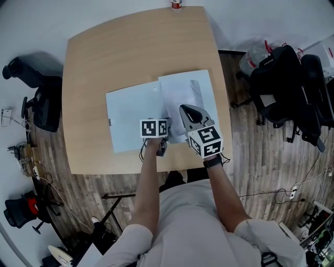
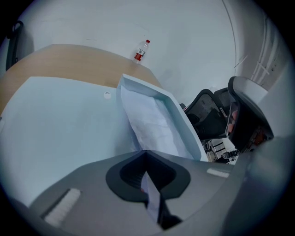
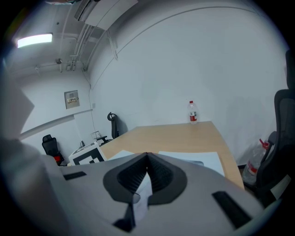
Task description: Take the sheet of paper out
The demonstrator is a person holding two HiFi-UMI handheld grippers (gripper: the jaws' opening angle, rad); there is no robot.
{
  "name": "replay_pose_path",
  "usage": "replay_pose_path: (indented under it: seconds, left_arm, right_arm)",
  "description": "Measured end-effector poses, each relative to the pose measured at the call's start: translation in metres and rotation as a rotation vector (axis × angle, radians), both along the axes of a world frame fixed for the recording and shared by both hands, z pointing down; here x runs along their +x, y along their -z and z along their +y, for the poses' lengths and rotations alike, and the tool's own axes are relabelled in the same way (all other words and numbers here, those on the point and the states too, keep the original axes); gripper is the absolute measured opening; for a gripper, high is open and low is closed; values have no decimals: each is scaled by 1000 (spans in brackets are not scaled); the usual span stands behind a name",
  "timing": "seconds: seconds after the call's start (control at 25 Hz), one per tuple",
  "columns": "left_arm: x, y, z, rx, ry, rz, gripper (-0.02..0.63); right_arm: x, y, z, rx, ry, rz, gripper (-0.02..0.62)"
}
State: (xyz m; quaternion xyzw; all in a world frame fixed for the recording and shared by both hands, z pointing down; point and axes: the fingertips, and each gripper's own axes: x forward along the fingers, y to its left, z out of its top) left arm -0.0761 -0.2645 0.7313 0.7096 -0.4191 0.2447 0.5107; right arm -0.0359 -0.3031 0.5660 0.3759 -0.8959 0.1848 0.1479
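Observation:
A light blue folder [image 1: 130, 117] lies open on the wooden table [image 1: 104, 47]. Its right cover [image 1: 190, 91] is raised, and my right gripper [image 1: 185, 108] is shut on that cover's near edge [image 3: 142, 196]. A white sheet of paper [image 2: 147, 122] lies in the fold between the two halves. The left gripper [image 1: 167, 126] sits at the folder's near edge, shut on a thin corner of the sheet [image 2: 152, 196]. In the left gripper view my left gripper [image 2: 146, 156] shows jaws pressed together on the sheet. In its own view the right gripper [image 3: 147, 156] is likewise shut.
A small bottle [image 1: 176, 4] with a red label stands at the table's far edge. Black office chairs stand to the left [image 1: 36, 88] and right [image 1: 292, 88] of the table. The near table edge [image 1: 130, 169] runs just under my hands.

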Motion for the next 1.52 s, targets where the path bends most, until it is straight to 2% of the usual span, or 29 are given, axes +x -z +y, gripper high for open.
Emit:
replay_pose_path:
  seconds: [0.36,0.68,1.52]
  left_arm:
    - [-20,9,7,7,57,-20,8]
    - [-46,16,19,17,78,-79,8]
    - [-106,40,35,72,172,-176,8]
  right_arm:
    - [-14,7,7,1,22,-14,12]
    - [-28,13,16,-5,47,-63,12]
    - [-42,22,29,9,89,-79,12]
